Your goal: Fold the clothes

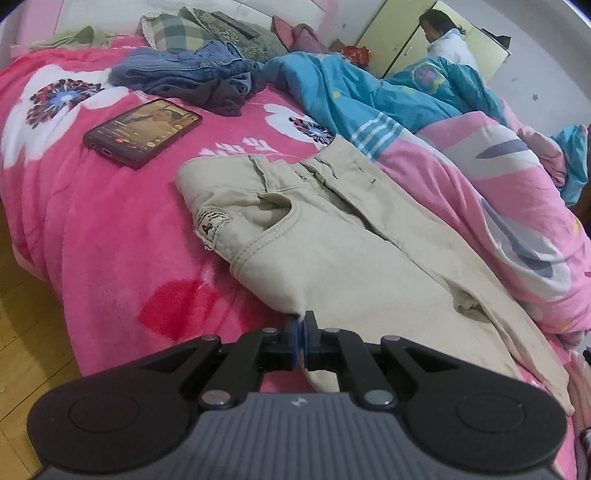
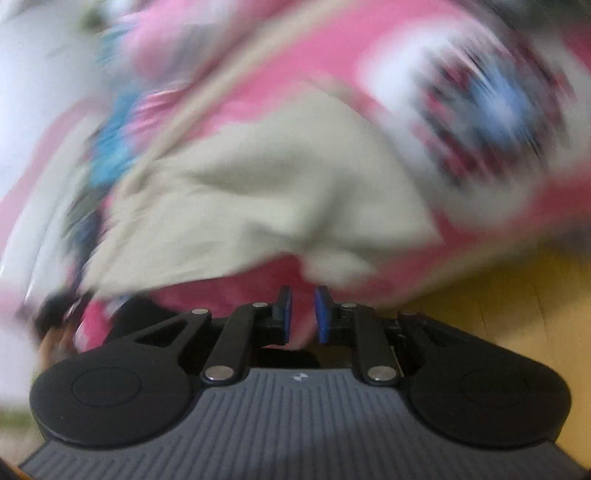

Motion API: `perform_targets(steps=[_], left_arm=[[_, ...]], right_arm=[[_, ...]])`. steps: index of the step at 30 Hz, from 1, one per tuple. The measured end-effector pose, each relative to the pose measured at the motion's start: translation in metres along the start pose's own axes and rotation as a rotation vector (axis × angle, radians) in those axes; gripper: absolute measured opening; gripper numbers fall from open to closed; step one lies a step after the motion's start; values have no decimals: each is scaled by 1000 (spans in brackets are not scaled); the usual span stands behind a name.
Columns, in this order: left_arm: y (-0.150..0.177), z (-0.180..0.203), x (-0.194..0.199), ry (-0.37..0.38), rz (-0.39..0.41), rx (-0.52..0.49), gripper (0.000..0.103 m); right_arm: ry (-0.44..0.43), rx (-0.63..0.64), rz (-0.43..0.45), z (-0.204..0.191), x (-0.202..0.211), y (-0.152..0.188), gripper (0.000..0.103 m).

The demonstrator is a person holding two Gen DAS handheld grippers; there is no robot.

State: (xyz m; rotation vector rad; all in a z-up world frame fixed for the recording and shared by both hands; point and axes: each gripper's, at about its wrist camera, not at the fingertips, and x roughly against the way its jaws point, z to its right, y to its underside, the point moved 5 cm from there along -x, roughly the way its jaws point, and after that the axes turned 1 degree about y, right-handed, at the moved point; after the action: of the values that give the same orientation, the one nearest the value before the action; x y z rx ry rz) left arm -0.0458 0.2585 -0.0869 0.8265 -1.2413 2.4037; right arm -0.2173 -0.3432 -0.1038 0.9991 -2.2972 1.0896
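Two hand-held grippers: left [image 1: 302, 325] pinches trousers [image 1: 332, 258] edge; right [image 2: 303, 314] empty.

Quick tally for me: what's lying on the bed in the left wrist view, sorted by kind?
Trousers: 2, the beige trousers and the blue jeans
Phones: 1, the phone
Quilts: 1, the blue and pink quilt
Pillows: 1, the checked pillow
Total: 5
The pile behind the pillow is too jumbled to count.

Pink bed [image 1: 92, 229] w/ beige pants [image 1: 332, 258], phone [image 1: 142, 129], jeans [image 1: 184, 72], quilt [image 1: 369, 92].
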Motion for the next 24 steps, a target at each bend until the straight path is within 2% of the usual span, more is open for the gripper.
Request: perform_targets(steps=[2,3,4,7,9,12,14,17,19,21,24], left_arm=[[1,0,0,-1,-1,-1,9],[2,-1,0,-11,1,-3,17],[3,-2,1,-20,3,-5,27],[4,-6,7,-56,18,-32,42],[4,-7,17,-76,42,-61,49],[4,-6,36,-117,97,-115,51],[3,1,47,-131,138,-167,51],[2,23,55,-86,176,-239,52],[6,48,51,2,157,-285,53],[14,78,41,96,121,-346,53],[32,127,21,225,60,-452,54]], right_arm=[[-134,135,68,-28,21,-22,36],[-187,186,116,-40,29,-35,41],[-197,210,157,-45,29,-50,52],[-115,240,206,-45,10,-94,53],[-27,260,192,-32,-15,-116,53],[125,317,139,-10,-53,-137,53],[195,338,111,2,-71,-143,52],[220,362,73,15,-82,-137,47],[221,377,47,19,-86,-130,39],[220,403,35,17,-88,-122,37],[225,452,27,13,-89,-112,25]])
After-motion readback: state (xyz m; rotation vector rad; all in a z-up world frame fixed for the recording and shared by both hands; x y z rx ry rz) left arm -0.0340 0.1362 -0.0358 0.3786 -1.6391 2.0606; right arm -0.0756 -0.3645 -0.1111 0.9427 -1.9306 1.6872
